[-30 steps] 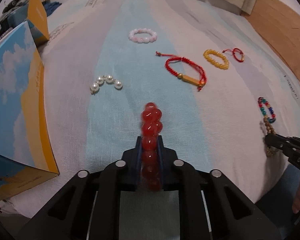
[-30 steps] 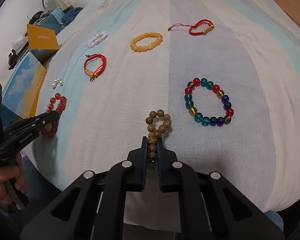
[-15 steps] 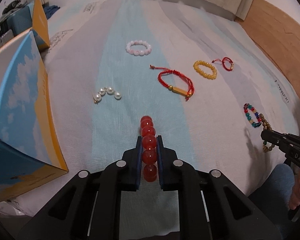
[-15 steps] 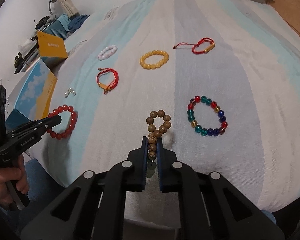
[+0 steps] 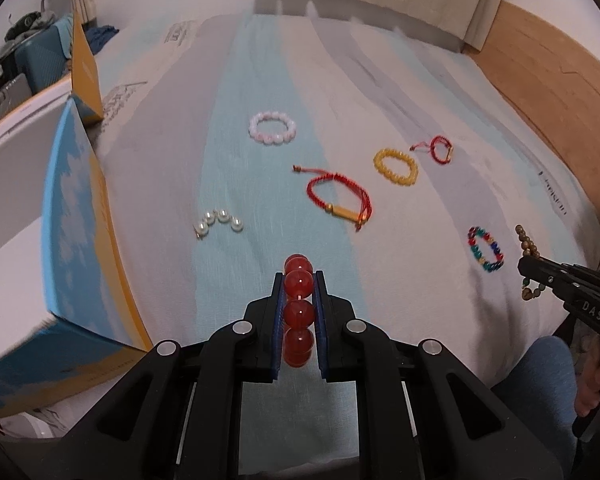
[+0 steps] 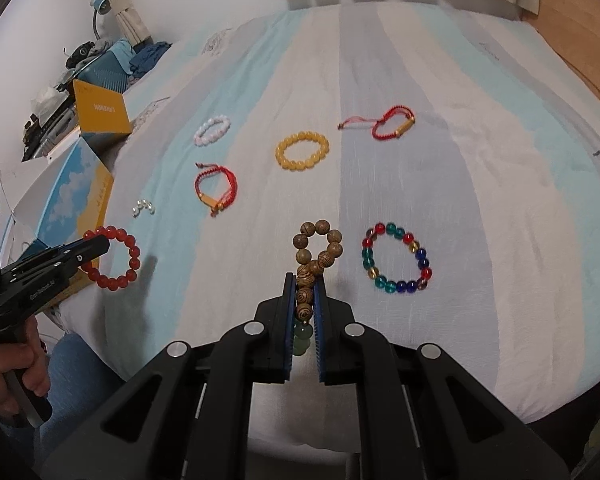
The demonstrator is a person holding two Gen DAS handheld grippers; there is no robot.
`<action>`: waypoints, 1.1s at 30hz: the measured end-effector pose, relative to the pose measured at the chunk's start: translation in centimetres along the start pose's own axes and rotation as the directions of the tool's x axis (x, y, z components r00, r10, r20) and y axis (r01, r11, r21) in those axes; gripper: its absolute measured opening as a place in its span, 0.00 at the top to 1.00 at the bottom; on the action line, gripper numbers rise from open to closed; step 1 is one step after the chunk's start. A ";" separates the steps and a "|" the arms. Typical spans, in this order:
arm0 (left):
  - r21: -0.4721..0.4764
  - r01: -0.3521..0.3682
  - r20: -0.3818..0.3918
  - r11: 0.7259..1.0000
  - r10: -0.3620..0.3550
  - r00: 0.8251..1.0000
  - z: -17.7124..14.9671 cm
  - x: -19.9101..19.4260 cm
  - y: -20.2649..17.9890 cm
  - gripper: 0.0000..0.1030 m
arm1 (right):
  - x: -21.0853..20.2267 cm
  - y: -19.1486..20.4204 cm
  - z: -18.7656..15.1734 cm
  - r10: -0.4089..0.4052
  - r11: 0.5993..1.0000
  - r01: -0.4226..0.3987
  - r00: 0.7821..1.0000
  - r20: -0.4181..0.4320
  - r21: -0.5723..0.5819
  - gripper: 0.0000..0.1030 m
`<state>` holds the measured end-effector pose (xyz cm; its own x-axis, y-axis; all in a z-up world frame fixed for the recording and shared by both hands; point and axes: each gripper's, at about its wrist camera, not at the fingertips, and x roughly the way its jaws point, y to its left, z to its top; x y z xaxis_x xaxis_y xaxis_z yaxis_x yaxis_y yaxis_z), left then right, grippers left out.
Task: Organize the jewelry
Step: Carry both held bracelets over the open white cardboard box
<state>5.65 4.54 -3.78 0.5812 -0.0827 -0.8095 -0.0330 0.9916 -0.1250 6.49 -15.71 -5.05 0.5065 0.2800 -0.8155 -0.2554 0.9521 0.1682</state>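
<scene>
I have raised both loads off the bed [image 6: 380, 184]: left gripper [image 5: 299, 280] fingers clamp the red bead bracelet [image 6: 114, 258], right gripper [image 6: 303, 282] fingers clamp the wooden bead bracelet [image 6: 318, 248], ready for transfer to the open box [image 5: 80, 216].

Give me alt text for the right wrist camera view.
The right gripper pinches a wooden bead bracelet above a striped bedsheet where more bracelets lie. At left, the left gripper holds a red bead bracelet.
</scene>
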 end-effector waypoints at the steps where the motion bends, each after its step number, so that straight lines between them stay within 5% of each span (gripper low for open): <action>1: 0.000 0.001 0.005 1.000 -0.001 1.000 0.2 -0.3 0.1 0.88 | -0.2 0.1 0.3 0.000 1.000 0.000 1.000 0.006 0.000 0.93; 14: -0.020 -0.005 0.071 1.000 0.007 0.997 3.3 -4.6 2.3 0.88 | -1.9 4.2 4.6 0.010 0.999 -0.007 0.999 0.048 -0.051 0.93; 33: -0.116 -0.144 0.154 0.983 0.161 0.975 4.5 -11.9 12.4 0.88 | -1.1 20.1 9.3 0.147 0.956 -0.128 0.987 0.057 -0.263 0.93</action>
<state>1.95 18.28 6.92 0.6864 0.0943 -0.7210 -0.2106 0.9748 -0.0730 8.43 4.23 4.40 0.5096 0.4239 -0.7487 -0.5253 0.8425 0.1194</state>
